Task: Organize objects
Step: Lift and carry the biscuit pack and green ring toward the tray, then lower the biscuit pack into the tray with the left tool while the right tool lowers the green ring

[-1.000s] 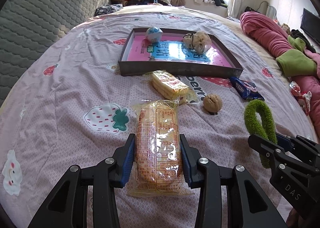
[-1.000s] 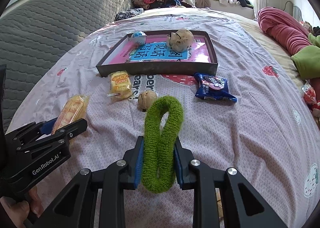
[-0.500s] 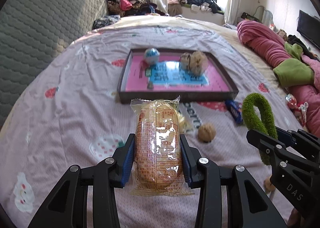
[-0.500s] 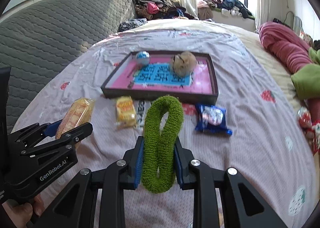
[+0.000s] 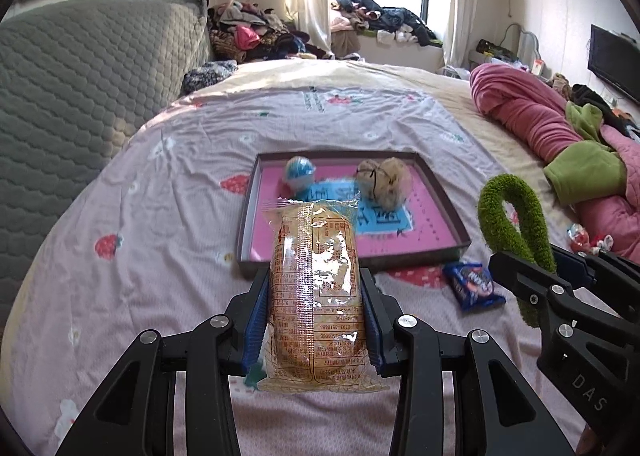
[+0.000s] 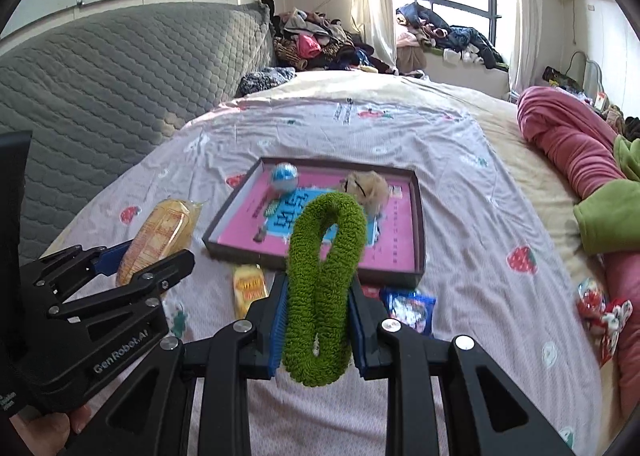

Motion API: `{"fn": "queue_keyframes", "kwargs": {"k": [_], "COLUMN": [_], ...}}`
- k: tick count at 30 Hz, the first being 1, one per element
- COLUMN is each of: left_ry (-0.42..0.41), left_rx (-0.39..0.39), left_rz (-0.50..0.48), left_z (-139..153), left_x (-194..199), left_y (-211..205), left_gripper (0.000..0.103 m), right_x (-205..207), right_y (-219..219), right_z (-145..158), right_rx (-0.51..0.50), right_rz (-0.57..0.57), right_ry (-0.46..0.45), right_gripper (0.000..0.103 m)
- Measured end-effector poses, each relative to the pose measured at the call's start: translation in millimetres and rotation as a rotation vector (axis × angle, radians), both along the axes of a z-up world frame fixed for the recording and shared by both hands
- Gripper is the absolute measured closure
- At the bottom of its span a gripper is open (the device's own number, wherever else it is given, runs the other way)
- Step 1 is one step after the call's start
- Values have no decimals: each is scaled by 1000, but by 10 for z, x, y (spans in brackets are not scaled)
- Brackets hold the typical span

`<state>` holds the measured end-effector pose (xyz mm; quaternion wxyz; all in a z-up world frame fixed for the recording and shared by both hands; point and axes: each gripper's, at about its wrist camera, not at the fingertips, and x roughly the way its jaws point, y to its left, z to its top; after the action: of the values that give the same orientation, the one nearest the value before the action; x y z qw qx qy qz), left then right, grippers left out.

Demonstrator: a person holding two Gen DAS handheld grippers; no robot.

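Left wrist view: the left gripper (image 5: pixel 316 320) clamps a clear-wrapped biscuit pack (image 5: pixel 316 296), raised above the bedsheet (image 5: pixel 160 256) just near of the shallow box tray (image 5: pixel 444 200). A blue ball (image 5: pixel 300 173) and fuzzy pompom (image 5: pixel 386 181) lie at the tray's far end; a blue snack packet (image 5: pixel 472 285) lies near-right.

Right wrist view: the right gripper (image 6: pixel 317 324) squeezes a green chenille loop (image 6: pixel 326 276). A yellow snack pack (image 6: pixel 250 288) lies on the sheet, left of the loop.

Near rim of the tray (image 5: pixel 404 261) behind the wrapped biscuit pack (image 5: pixel 316 296), blue snack packet (image 6: pixel 410 308) partly behind the right gripper's finger (image 6: pixel 362 326), small print on the pack unreadable, red wrapped sweets (image 5: pixel 580 238) at right too small to identify
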<state>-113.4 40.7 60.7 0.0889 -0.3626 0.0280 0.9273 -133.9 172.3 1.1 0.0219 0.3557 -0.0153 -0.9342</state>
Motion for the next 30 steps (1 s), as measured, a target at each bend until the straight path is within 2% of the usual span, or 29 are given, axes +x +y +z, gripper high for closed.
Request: {"fn": "queue_keyframes", "kwargs": {"k": [16,30], "left_ry": [62,73], "left_rx": [-11,-21], "left_rz": [-2,-1], "left_z": [378,410], "left_x": [-409,-908], "left_y": [54,171], "left_gripper": [60,60], "right_x": [-361,-791], "right_y": [26,84], "right_z": [295,303], "right_rx": [35,47], "right_rz": [16,27], "right_ry": [52,64], "right_gripper": [76,76]}}
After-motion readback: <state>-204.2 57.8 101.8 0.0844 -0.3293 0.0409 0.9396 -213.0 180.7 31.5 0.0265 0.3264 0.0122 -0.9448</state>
